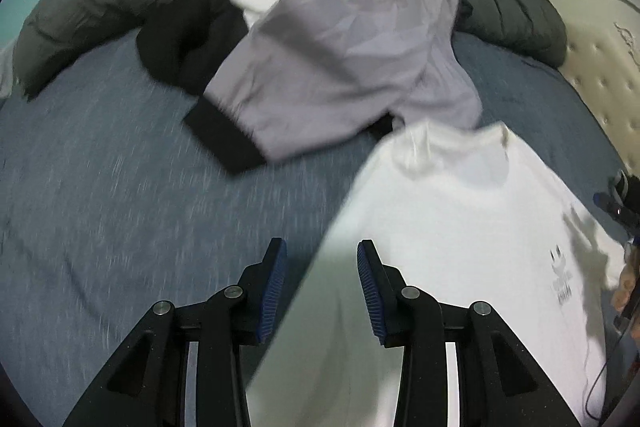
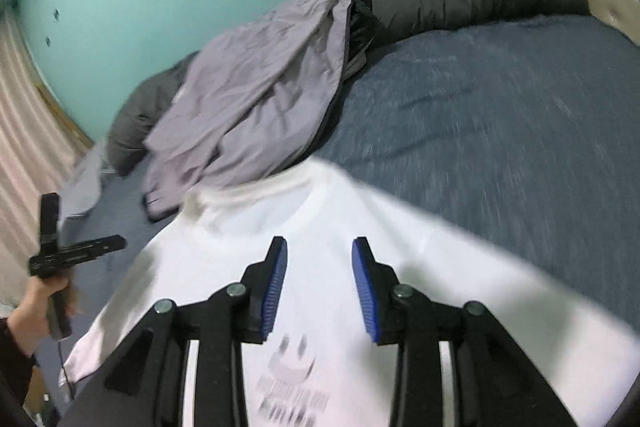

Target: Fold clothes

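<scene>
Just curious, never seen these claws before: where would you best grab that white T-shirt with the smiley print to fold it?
Probably at the shoulders, either side of the neckline. The white T-shirt lies spread flat, print up, collar toward the lilac jacket, so its edges are free to pinch. I'd bring each open claw, the left claw and right claw, in low from its own side.

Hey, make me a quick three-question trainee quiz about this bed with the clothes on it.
1. True or false: the left tool is clamped on the white T-shirt.
2. Which garment lies on top of the far pile: A grey jacket, B red towel, C striped scarf?
3. Fill in: the T-shirt's print shows a ____ face.

Key: 1 false, both tools are open, nothing pinched. 2 A. 3 smiley.
</scene>
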Tool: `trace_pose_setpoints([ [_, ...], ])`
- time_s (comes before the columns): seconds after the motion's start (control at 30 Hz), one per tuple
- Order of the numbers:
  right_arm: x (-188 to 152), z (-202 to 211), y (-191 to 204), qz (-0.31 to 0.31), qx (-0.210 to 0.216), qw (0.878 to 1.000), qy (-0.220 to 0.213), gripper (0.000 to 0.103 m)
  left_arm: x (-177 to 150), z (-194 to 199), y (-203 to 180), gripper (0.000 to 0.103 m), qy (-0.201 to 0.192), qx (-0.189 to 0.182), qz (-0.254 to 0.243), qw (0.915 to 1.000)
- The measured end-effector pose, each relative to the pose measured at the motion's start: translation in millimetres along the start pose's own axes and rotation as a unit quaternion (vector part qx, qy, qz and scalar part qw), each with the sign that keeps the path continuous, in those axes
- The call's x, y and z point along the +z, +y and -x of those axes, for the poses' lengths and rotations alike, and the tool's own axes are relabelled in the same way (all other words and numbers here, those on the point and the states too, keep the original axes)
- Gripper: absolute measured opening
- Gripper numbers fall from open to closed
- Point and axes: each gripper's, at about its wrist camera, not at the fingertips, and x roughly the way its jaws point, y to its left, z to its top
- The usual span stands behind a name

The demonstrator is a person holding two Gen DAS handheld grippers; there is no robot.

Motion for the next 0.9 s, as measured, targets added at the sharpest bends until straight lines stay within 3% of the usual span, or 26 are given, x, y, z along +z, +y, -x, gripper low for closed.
trace_pose_setpoints([
  [0.23, -98, 72, 21, -0.035, 0.051, 0.998, 0.005, 0.036, -78, 64, 33, 0.044, 0.014, 0.003, 0.025, 0.9996],
  [0.43, -159, 102, 33, -0.061, 0.051, 0.997, 0.026, 0.036, -134, 97, 60, 0.045, 0.031, 0.034, 0.05, 0.9977],
  [0.7, -179, 114, 70, -0.046, 0.082, 0.995, 0.017, 0.036, -198, 136, 103, 0.05, 0.047, 0.092, 0.09, 0.9905],
  [0.8, -182, 107, 85, -0.018, 0.088, 0.996, 0.022, 0.036, -211, 146, 120, 0.05, 0.048, 0.112, 0.102, 0.9873],
  [0.9, -183, 99, 88, -0.03, 0.103, 0.994, 0.026, 0.036, -222, 150, 136, 0.051, 0.051, 0.122, 0.117, 0.9842],
])
